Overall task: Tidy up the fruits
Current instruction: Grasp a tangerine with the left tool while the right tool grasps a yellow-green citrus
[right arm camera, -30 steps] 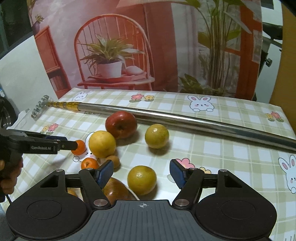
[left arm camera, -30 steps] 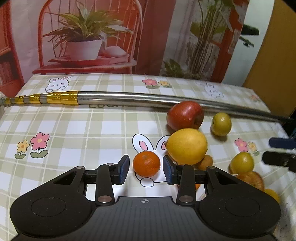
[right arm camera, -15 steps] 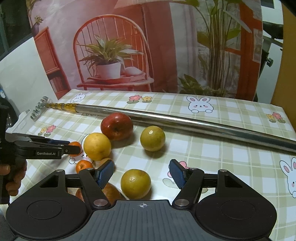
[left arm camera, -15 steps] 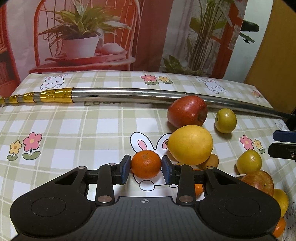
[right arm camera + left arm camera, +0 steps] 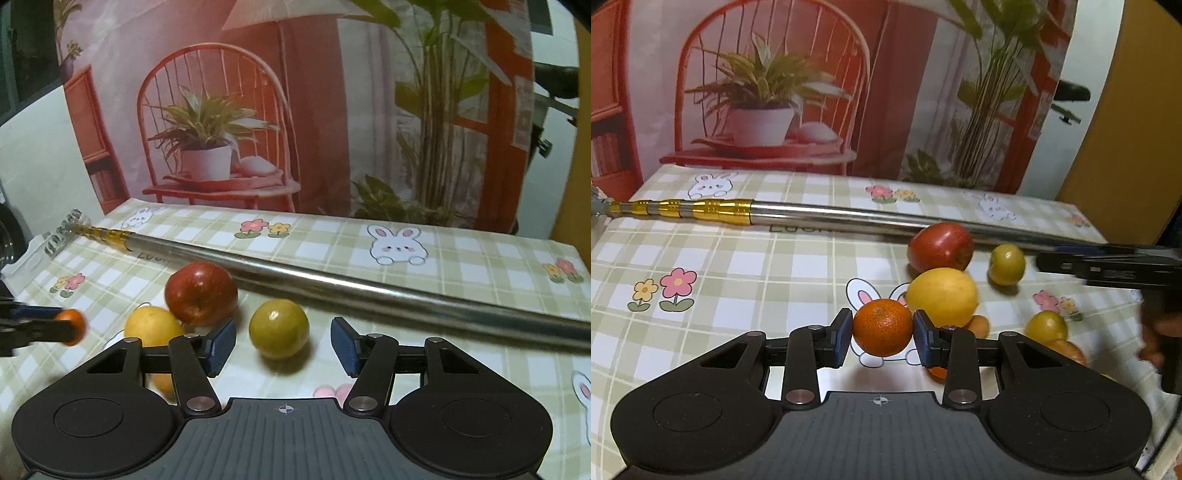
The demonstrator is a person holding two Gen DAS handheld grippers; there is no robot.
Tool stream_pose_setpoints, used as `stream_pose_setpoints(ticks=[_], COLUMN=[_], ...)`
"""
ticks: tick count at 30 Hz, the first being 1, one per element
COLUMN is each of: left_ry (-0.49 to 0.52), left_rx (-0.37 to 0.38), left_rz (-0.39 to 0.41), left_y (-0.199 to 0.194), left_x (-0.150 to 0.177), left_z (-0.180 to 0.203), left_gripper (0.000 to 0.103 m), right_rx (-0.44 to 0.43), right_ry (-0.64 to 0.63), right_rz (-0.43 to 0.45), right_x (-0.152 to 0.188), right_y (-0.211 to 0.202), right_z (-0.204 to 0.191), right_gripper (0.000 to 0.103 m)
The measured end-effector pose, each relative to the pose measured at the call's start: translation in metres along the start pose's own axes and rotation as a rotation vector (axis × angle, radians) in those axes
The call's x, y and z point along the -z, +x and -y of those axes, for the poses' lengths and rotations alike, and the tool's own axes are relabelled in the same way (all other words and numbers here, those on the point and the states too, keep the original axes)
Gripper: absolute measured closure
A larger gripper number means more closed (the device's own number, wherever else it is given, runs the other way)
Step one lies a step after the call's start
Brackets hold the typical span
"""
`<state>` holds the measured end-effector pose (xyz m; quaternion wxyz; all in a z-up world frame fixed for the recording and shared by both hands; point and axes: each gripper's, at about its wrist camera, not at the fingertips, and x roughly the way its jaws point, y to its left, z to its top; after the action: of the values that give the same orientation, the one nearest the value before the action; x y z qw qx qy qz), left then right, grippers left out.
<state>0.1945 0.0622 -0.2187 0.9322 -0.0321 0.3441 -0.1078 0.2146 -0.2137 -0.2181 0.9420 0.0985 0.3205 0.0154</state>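
Note:
My left gripper [image 5: 882,334] is shut on a small orange tangerine [image 5: 882,327], held just above the checked tablecloth. Beyond it lie a big yellow lemon [image 5: 942,296], a red apple [image 5: 940,246] and a yellow-green round fruit [image 5: 1007,264]. In the right wrist view my right gripper [image 5: 283,345] stands open with that yellow-green fruit [image 5: 279,328] between and just beyond its fingers, untouched. The apple [image 5: 200,292] and lemon [image 5: 152,326] lie to its left. The left gripper's fingers hold the tangerine [image 5: 72,326] at the far left.
A long steel pole [image 5: 820,218] with a gold end crosses the table behind the fruit, also in the right wrist view as the pole [image 5: 369,290]. More orange and yellow fruit [image 5: 1047,326] lie low right. A printed backdrop stands behind the table's far edge.
My left gripper has closed on the tangerine and lifted it off the cloth. My right gripper has moved forward and left, bringing the yellow-green fruit between its open fingers.

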Motion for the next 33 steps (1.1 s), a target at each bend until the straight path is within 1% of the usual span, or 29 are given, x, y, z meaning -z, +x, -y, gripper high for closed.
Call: stream_pose_setpoints(ticks=[7, 11, 14, 16, 19, 22, 25, 29, 33], left_ry=[-0.009, 0.010, 0.001, -0.005, -0.002, 0.001, 0.001, 0.001, 0.009], left_rx=[0.015, 0.015, 0.026, 0.028, 0.031, 0.031, 0.037, 0.048, 0.049], left_rz=[0.029, 0.035, 0.032, 0.029, 0.025, 0.027, 0.030, 0.021, 0.008], left_y=[-0.019, -0.025, -0.027, -0.027, -0.028, -0.031, -0.035, -0.038, -0.036], left_x=[0.008, 0.011, 0.013, 0.014, 0.016, 0.018, 0.020, 0.025, 0.028], left_z=[0.010, 0.018, 0.019, 0.019, 0.020, 0.021, 0.022, 0.024, 0.025], left_gripper=[0.065, 0.065, 0.065, 0.065, 0.065, 0.065, 0.065, 0.065, 0.065], right_rx=[-0.006, 0.000, 0.004, 0.003, -0.006, 0.000, -0.005, -0.024, -0.044], right_ry=[-0.038, -0.044, -0.043, -0.048, -0.046, -0.045, -0.016, 0.050, 0.089], right_rz=[-0.034, -0.050, -0.069, -0.077, -0.071, -0.067, -0.048, -0.004, 0.031], right_x=[-0.003, -0.003, -0.002, -0.002, -0.001, 0.000, 0.004, 0.009, 0.014], right_y=[0.033, 0.042, 0.048, 0.050, 0.050, 0.048, 0.039, 0.017, -0.008], right_z=[-0.005, -0.007, -0.006, -0.006, -0.006, -0.006, -0.003, 0.004, 0.008], right_gripper=[0.049, 0.049, 0.050, 0.056, 0.059, 0.059, 0.060, 0.060, 0.060])
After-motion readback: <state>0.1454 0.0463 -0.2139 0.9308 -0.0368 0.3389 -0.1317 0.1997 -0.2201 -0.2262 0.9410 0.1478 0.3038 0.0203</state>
